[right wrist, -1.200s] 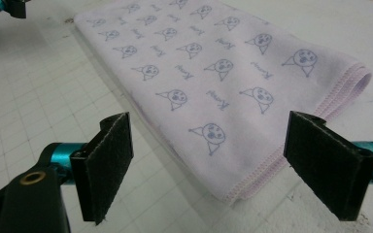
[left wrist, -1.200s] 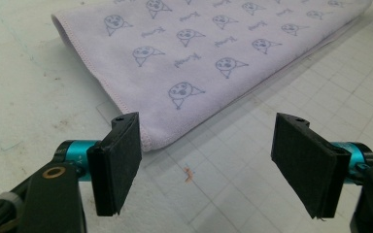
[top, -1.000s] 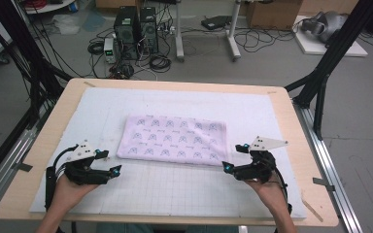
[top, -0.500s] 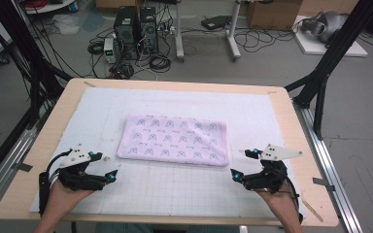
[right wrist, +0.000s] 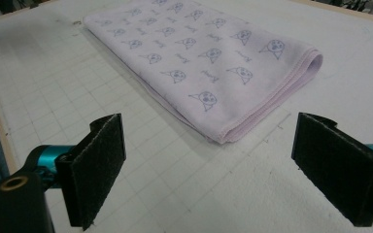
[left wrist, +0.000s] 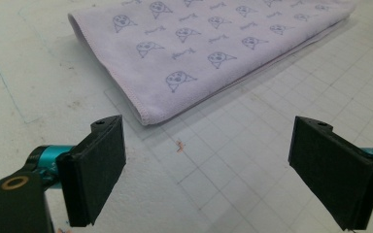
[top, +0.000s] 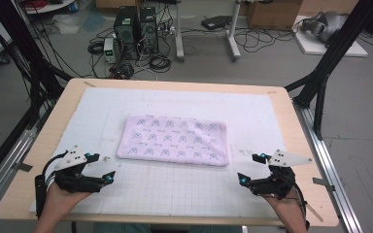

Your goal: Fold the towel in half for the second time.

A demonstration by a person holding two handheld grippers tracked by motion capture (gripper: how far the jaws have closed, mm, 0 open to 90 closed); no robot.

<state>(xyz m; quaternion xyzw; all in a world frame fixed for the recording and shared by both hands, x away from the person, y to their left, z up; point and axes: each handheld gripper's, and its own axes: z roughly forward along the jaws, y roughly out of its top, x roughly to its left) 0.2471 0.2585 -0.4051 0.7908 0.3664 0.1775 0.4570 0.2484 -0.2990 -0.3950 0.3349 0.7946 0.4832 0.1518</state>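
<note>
Left gripper (top: 104, 168) and right gripper (top: 250, 168): both wide open, empty, resting near the surface's (top: 184, 199) front corners. Folded lilac towel (top: 175, 140) lies flat mid-surface between them, released; fold apparently finished.

High view overhead, facing forward-down; gripper views low, close; all share towel (top: 174, 140).

Far corners of the folded towel (left wrist: 209, 53) cut off by both gripper views' top edges.
</note>
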